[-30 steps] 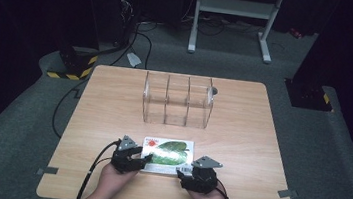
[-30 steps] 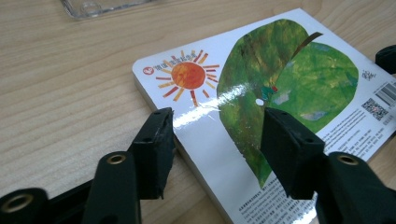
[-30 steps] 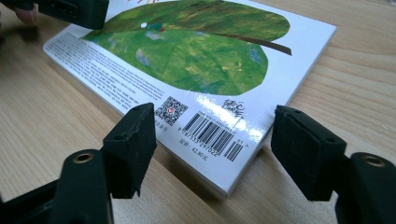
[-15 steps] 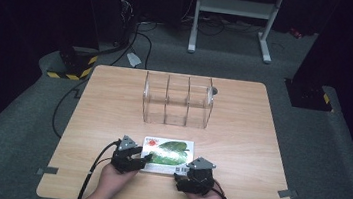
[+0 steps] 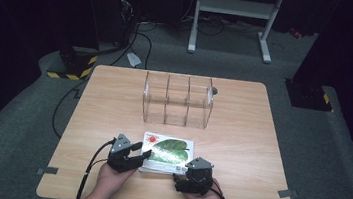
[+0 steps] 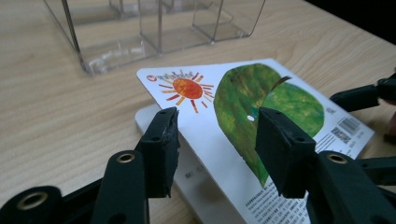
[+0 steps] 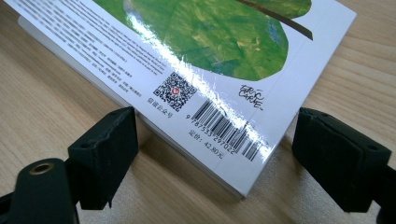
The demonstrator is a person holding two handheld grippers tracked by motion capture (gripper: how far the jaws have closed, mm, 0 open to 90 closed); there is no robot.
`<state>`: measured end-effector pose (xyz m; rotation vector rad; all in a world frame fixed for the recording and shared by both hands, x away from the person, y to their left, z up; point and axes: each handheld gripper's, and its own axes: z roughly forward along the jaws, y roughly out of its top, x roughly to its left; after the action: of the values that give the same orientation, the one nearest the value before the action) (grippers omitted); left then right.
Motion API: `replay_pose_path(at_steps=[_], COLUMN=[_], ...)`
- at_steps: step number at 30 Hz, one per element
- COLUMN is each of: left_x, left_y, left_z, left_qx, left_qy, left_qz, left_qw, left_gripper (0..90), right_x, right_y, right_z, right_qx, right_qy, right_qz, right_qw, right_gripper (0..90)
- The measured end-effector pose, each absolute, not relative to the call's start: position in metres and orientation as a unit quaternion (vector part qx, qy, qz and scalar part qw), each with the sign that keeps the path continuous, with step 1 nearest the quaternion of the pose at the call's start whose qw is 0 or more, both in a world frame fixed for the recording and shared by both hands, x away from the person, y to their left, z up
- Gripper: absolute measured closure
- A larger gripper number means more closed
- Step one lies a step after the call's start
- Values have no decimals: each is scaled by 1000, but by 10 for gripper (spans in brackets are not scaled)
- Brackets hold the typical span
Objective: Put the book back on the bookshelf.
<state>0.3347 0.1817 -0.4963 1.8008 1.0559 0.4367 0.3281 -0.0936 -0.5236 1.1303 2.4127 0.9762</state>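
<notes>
A book (image 5: 168, 151) with a white cover, a green leaf and an orange sun lies flat near the table's front edge. My left gripper (image 5: 142, 155) is at its left end. In the left gripper view the cover's edge (image 6: 205, 140) runs between the jaws of the left gripper (image 6: 215, 135). These have just been closing, but a gap still shows and the pads do not press. My right gripper (image 5: 186, 172) is at the book's near right corner. Its jaws have just been opening, and in the right gripper view they stand wide on either side of the barcode corner (image 7: 233, 140) without touching it.
A clear plastic organizer (image 5: 178, 100) with three compartments stands upright on the wooden table (image 5: 270, 140) beyond the book, close to the book's far edge in the left gripper view (image 6: 140, 28). Both hands come in over the front edge. Dark floor and cables lie around the table.
The right gripper has edged slightly back toward the table's front edge. The book and the left gripper stay where they were.
</notes>
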Motion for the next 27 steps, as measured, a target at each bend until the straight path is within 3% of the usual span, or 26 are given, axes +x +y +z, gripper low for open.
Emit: replay_pose_path(at_steps=[6, 15, 18, 27], left_x=[335, 337, 345, 353], left_y=[184, 189, 192, 189], left_z=[-492, -495, -498, -506], left_qx=[735, 731, 722, 729], left_qy=[427, 441, 461, 475], left_qz=[174, 165, 136, 76], left_qw=[497, 494, 497, 488], left_gripper=[504, 471, 384, 380], right_x=[328, 330, 328, 327], right_y=[-101, -101, -102, -102], right_z=[-523, -523, -523, -524], right_qx=[412, 413, 413, 409], right_qy=[825, 822, 821, 823], right_qz=[364, 368, 367, 367], right_qw=[135, 135, 140, 145], right_gripper=[212, 245, 259, 268])
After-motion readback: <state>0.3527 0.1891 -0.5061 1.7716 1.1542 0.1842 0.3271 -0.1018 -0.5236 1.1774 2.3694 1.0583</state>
